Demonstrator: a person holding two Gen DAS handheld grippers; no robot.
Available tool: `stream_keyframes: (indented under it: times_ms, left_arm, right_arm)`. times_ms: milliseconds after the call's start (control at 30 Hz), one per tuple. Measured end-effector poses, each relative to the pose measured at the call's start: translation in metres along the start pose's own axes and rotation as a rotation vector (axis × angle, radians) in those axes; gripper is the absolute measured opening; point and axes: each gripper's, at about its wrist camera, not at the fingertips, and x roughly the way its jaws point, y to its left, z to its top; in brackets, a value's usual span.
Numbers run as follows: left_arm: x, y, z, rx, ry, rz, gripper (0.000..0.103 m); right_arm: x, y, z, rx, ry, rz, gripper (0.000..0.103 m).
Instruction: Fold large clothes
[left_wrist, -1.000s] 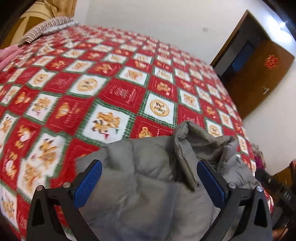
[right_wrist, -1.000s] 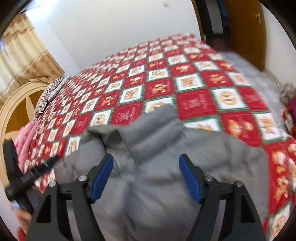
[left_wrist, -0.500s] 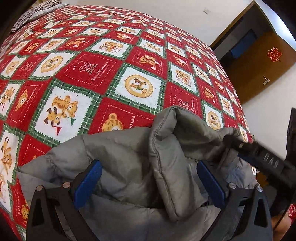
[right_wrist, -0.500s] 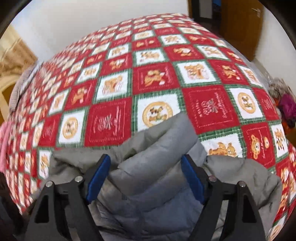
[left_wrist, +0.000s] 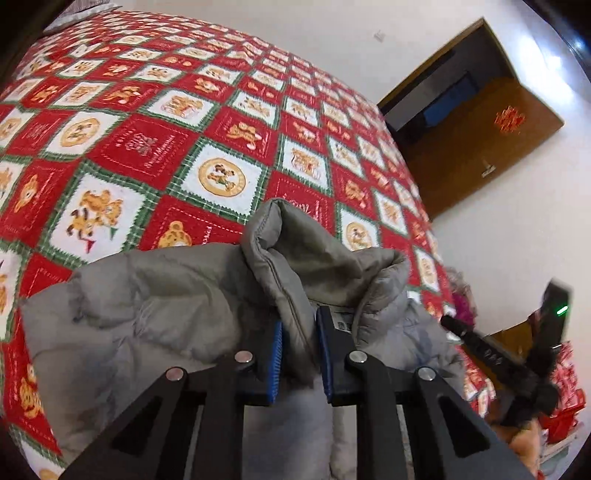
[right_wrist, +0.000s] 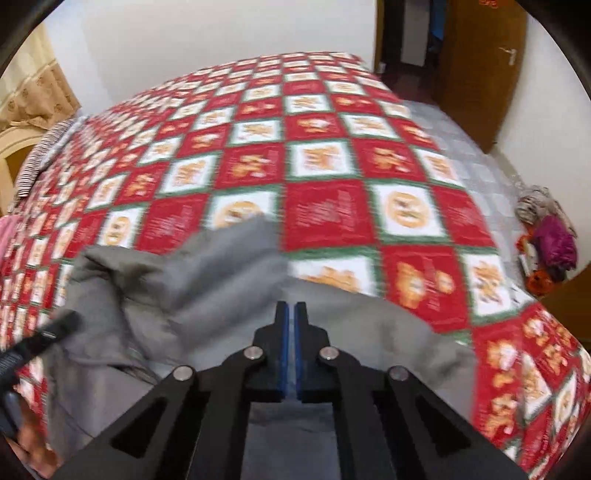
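Note:
A grey padded jacket (left_wrist: 159, 299) lies bunched at the near edge of a bed with a red, white and green patchwork quilt (left_wrist: 155, 144). My left gripper (left_wrist: 299, 325) is shut on a thick fold of the jacket at its collar. In the right wrist view the same jacket (right_wrist: 207, 288) lies over the quilt (right_wrist: 332, 166). My right gripper (right_wrist: 291, 314) is shut on the jacket's near edge, with thin fabric between the blue pads. The right gripper's black body (left_wrist: 491, 354) shows at the right of the left wrist view.
A brown wooden door (left_wrist: 491, 136) stands open behind the bed's far right corner. A pile of clothes (right_wrist: 546, 236) lies on the floor to the right. A striped pillow (right_wrist: 40, 155) and a headboard (right_wrist: 14, 155) are at the far left.
Both grippers were open over the jacket and have closed on it. The left took the collar fold, the right the near edge. The right view is blurred by motion.

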Motion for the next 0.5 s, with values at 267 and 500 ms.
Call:
stream_keyframes:
  times_ms: [267, 500]
  left_arm:
    - [0.003, 0.012, 0.005, -0.011, -0.049, 0.137, 0.019]
    - [0.01, 0.022, 0.013, -0.04, -0.049, 0.115, 0.072]
  right_arm:
    - [0.0, 0.011, 0.012, 0.159, -0.01, 0.292, 0.103]
    - [0.053, 0.047, 0.042, 0.189, 0.081, 0.19, 0.101]
